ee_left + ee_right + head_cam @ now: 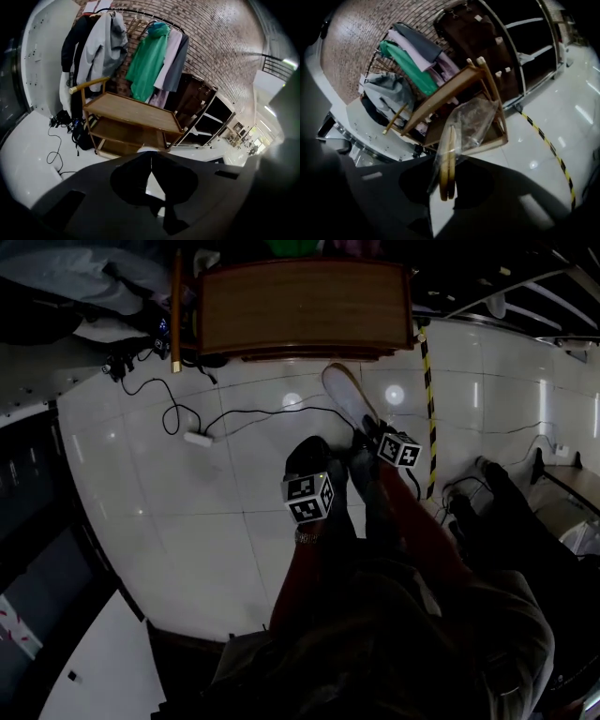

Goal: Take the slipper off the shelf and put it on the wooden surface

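Observation:
A pale slipper (pixel 349 395), wrapped in a clear plastic bag, hangs above the white floor just in front of the wooden cart's top (pixel 305 306). My right gripper (pixel 366 432) is shut on its near end. In the right gripper view the slipper (pixel 448 154) stands edge-on between the jaws, the bag (pixel 476 119) loose above it, and the wooden cart (pixel 440 101) lies behind. My left gripper (pixel 307 454) hovers beside it to the left, apart from the slipper. In its own view the left gripper (pixel 151 158) is shut, tips touching and nothing between them, and faces the cart (pixel 136 112).
Black cables and a white power adapter (pixel 199 438) lie on the floor left of the cart. A yellow-black striped line (pixel 429 399) runs along the floor at right. Behind the cart hang clothes on a rail (pixel 147 61); a dark shelf unit (pixel 201 117) stands to its right.

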A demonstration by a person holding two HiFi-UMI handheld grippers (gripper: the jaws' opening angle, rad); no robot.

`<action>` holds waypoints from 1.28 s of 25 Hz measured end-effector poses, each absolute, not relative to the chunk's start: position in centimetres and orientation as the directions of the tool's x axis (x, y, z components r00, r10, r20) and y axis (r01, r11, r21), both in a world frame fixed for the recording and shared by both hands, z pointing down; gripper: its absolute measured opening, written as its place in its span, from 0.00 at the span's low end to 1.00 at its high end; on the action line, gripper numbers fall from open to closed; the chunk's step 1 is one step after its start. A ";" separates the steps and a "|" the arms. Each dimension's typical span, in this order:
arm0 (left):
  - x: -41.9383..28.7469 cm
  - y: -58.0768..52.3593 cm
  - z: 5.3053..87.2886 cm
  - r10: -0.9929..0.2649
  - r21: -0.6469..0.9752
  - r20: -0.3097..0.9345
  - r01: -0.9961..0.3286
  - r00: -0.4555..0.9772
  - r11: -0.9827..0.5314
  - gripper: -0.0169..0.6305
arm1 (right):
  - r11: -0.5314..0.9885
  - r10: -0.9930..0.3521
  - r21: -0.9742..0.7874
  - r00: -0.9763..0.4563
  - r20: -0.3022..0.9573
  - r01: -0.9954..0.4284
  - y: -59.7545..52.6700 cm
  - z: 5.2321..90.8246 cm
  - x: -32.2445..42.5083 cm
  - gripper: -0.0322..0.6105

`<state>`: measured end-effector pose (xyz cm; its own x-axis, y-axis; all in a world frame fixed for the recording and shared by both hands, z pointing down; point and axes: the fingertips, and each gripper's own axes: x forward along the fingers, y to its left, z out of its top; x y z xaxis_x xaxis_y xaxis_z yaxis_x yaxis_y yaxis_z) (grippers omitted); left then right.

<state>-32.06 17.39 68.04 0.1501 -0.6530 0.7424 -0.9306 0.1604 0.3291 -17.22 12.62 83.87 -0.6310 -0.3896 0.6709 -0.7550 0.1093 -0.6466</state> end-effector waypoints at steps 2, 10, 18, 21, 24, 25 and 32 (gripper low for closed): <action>-31.5 16.3 71.1 -0.657 0.334 0.732 -0.935 0.180 0.115 0.03 | 0.073 -0.409 -0.596 -0.569 0.714 -0.800 12.1 89.6 -15.0 0.14; -32.6 10.5 87.3 -0.612 0.213 0.775 -0.977 0.158 0.018 0.03 | -0.064 -0.517 -0.573 -0.463 0.720 -0.817 3.3 110.1 -13.8 0.14; -39.0 7.6 95.7 -0.650 0.156 0.755 -0.987 0.086 0.050 0.03 | -0.100 -0.640 -0.551 -0.370 0.673 -0.829 -6.7 123.6 -13.1 0.15; -40.6 8.3 98.1 -0.666 0.057 0.746 -0.997 0.006 0.054 0.03 | -0.121 -0.678 -0.550 -0.336 0.654 -0.826 -8.4 127.6 -12.4 0.16; -41.2 8.4 99.7 -0.674 0.004 0.738 -0.999 -0.026 0.043 0.03 | -0.047 -0.666 -0.428 -0.291 0.686 -0.902 -10.5 130.3 -12.5 0.34; -41.2 8.6 100.1 -0.669 0.007 0.743 -0.999 -0.027 0.047 0.03 | -0.028 -0.647 -0.390 -0.281 0.708 -0.920 -10.8 130.7 -12.8 0.41; -38.5 9.8 96.7 -0.668 0.020 0.745 -0.999 -0.003 0.027 0.03 | -0.009 -0.475 -0.233 -0.201 0.857 -0.972 -7.7 128.7 -12.5 0.77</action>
<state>-38.47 9.78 96.73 -0.0034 -0.6676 0.7446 -0.9994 0.0274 0.0200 -12.48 -7.66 128.72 -0.2008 -0.4750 0.8568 -0.9724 -0.0094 -0.2331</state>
